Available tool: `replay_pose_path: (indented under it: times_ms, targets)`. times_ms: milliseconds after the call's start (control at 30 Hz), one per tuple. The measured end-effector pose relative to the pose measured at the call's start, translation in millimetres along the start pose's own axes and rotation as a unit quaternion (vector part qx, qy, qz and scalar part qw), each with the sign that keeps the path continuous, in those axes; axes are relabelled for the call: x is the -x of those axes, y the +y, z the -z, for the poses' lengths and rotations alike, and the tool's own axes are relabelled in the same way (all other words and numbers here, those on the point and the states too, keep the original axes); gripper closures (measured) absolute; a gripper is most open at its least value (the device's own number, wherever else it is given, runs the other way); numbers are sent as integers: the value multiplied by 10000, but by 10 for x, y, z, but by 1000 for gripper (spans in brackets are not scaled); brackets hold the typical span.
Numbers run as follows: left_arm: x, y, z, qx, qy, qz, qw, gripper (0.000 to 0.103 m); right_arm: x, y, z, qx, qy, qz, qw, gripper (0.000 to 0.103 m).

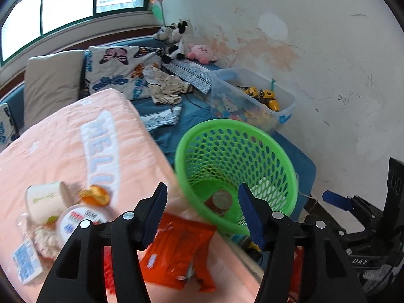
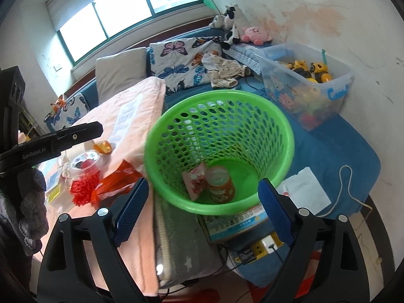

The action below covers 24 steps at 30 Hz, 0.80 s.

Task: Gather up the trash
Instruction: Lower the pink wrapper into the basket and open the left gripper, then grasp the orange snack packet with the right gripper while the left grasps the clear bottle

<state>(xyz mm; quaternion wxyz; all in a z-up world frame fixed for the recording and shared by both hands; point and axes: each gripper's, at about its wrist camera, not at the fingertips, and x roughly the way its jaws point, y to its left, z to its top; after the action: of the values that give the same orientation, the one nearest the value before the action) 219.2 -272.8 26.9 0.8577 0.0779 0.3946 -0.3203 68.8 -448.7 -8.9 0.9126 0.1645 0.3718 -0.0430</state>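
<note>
Both claws stand open, gripping nothing — left gripper (image 1: 202, 212), right gripper (image 2: 202, 209). Green basket (image 2: 219, 151) sits just ahead of each, holding an orange can (image 2: 221, 185) and pink wrapper (image 2: 195, 180). Orange packet (image 1: 176, 250) lies under the left claw.

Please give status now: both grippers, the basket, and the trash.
Left gripper open, empty. Right gripper open, empty. Green basket holds can and wrapper. Orange packet, paper cup outside on pink blanket.

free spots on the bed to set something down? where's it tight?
Bare blue sheet between the green basket, the clear toy bin and the white tissue. Bare pink blanket above the paper cup. Crowded: wrappers around the orange bag, beside the basket.
</note>
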Motion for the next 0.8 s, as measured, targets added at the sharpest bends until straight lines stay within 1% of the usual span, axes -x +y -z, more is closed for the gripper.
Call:
replay_pose_path:
  times_ms: [267,533,633,800]
  targets:
    - [297,264,315,40,-27,-395,9992,45,-16,237,92,52,83,-197,9998,15]
    - [474,692,625,365,53,-601,9975,44,-137,512,163,81,245,-413,9988,14]
    - [534,870,758,474,92,-680,9965,44,-231,637,181,83,342,-497,9981,14]
    - [622,1135,943,640,148,-802,9946,43,-445,819,197,-39,639,-650,9958,14]
